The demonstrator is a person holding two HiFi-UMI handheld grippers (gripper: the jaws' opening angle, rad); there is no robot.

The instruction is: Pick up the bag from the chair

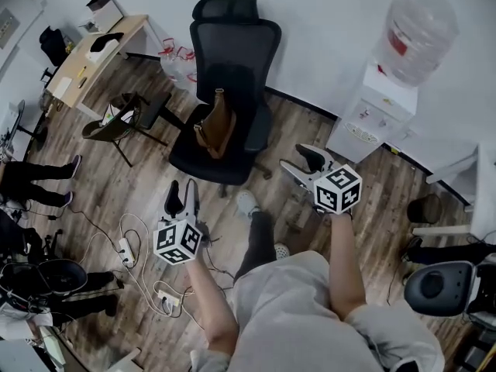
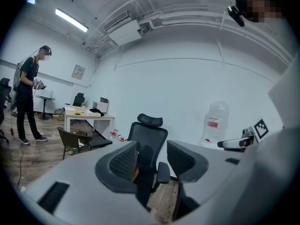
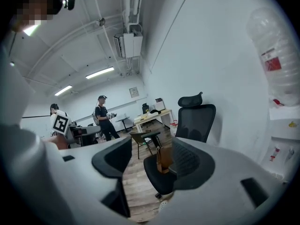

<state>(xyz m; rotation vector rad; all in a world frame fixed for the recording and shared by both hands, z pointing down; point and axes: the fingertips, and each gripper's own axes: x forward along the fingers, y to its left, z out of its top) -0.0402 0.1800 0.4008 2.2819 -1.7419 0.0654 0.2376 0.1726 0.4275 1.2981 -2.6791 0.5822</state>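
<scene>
A brown bag [image 1: 215,126] stands upright on the seat of a black office chair [image 1: 232,60] against the wall. My left gripper [image 1: 182,196] hovers open in front of the chair's seat, short of the bag. My right gripper [image 1: 302,163] is open too, held to the right of the seat. In the left gripper view the chair [image 2: 149,137] shows between the open jaws, with only a sliver of the bag [image 2: 136,167] past the left jaw. In the right gripper view the bag [image 3: 163,159] sits in the gap between the jaws, still some way off.
A water dispenser [image 1: 368,122] with a large bottle [image 1: 420,31] stands right of the chair. A wooden desk [image 1: 93,56] and a brown side chair [image 1: 115,126] are at the left. Cables and power strips [image 1: 125,250] lie on the floor. People stand at the left edge [image 1: 31,180].
</scene>
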